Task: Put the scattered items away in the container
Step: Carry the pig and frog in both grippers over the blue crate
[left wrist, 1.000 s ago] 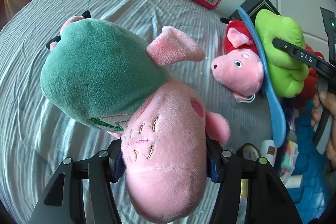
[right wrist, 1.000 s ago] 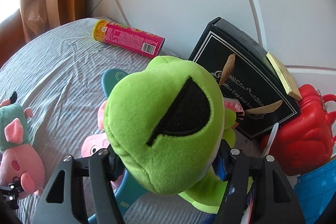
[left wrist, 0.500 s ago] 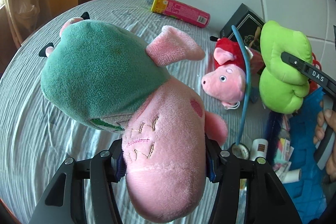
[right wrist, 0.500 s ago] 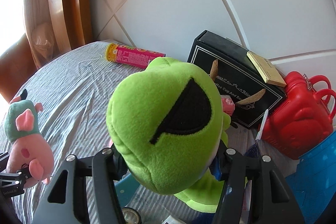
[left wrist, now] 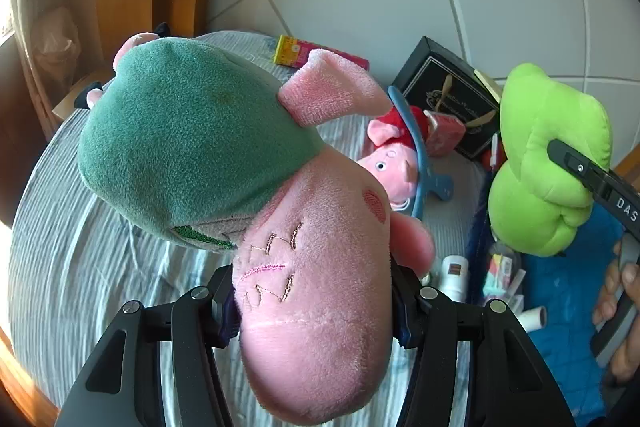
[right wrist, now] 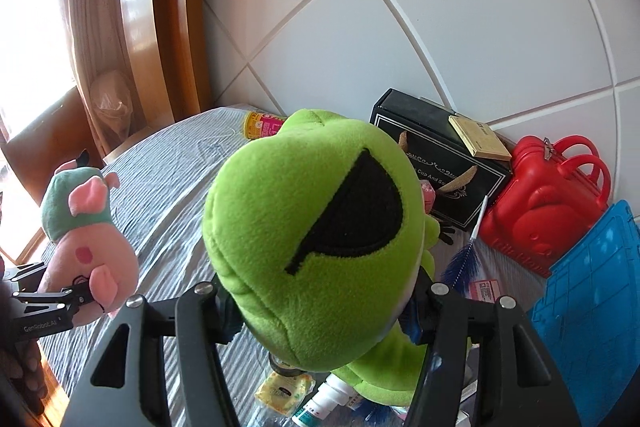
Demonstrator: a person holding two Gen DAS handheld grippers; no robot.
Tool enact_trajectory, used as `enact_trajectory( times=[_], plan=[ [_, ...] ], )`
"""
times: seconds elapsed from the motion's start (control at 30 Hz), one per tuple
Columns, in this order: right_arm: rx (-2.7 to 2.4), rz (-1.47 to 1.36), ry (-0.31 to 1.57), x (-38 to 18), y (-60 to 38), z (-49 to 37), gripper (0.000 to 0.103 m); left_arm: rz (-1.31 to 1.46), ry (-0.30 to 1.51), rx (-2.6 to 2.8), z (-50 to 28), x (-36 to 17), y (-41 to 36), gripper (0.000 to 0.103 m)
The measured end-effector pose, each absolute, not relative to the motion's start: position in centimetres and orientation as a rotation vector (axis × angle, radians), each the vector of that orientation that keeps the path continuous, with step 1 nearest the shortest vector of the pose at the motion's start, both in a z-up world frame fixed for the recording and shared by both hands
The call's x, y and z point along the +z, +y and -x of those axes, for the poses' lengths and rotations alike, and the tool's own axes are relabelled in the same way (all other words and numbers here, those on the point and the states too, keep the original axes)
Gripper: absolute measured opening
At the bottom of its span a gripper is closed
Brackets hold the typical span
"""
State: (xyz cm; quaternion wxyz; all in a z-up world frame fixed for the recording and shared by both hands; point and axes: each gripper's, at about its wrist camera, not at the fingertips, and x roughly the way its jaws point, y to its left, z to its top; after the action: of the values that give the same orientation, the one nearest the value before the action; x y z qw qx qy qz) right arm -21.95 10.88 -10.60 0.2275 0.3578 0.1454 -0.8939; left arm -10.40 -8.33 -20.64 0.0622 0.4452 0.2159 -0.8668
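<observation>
- In the left wrist view we saw the left claw (left wrist: 312,311) clamped on the snout end of a pink pig plush (left wrist: 304,299) in a teal fleece top, its soft pile bulging past both pads and its body held above the bed.
- In the right wrist view the right claw (right wrist: 324,307) gripped a lime-green frog plush (right wrist: 304,227) with one black half-moon eye; its jaws had just been closing, with the toy between them and squeezed at both sides.
- Only the left view showed a second pig plush (left wrist: 390,163) in a red dress, lying on the bed (left wrist: 80,267) ahead of the left claw, with a thin curved blue plastic piece (left wrist: 420,155) across it.
- Only the right view showed the red moulded plastic case (right wrist: 540,203) with two loop handles, ahead and to the right of the right claw, touching the black box.
- Both views showed the black gift box (right wrist: 436,155), hard-edged with pale lettering, and the pink snack tube (left wrist: 316,55), farther ahead by the white panelled wall.
- The blue container (right wrist: 592,291), with a gridded rigid wall, stood just right of the right claw; in the left view its blue inside lay below the hanging frog.
- Small bottles and packets (right wrist: 316,399) lay under the right claw.
- The bed's cover was grey, finely ribbed and wrinkled.
</observation>
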Motion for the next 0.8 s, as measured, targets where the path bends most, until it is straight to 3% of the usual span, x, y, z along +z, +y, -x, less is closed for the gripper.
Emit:
enact_trajectory(
  times=[0.5, 0.8],
  plan=[
    [-2.467, -0.883, 0.163, -4.2, 17.0, 11.7, 0.058, -1.222, 0.557, -2.745, 5.1, -11.7, -6.2, 0.056],
    [-2.5, -0.821, 0.103, -2.1, 20.8, 6.7, 0.058, -1.13, 0.321, -2.826, 3.3, -7.6, -3.1, 0.056]
  ],
)
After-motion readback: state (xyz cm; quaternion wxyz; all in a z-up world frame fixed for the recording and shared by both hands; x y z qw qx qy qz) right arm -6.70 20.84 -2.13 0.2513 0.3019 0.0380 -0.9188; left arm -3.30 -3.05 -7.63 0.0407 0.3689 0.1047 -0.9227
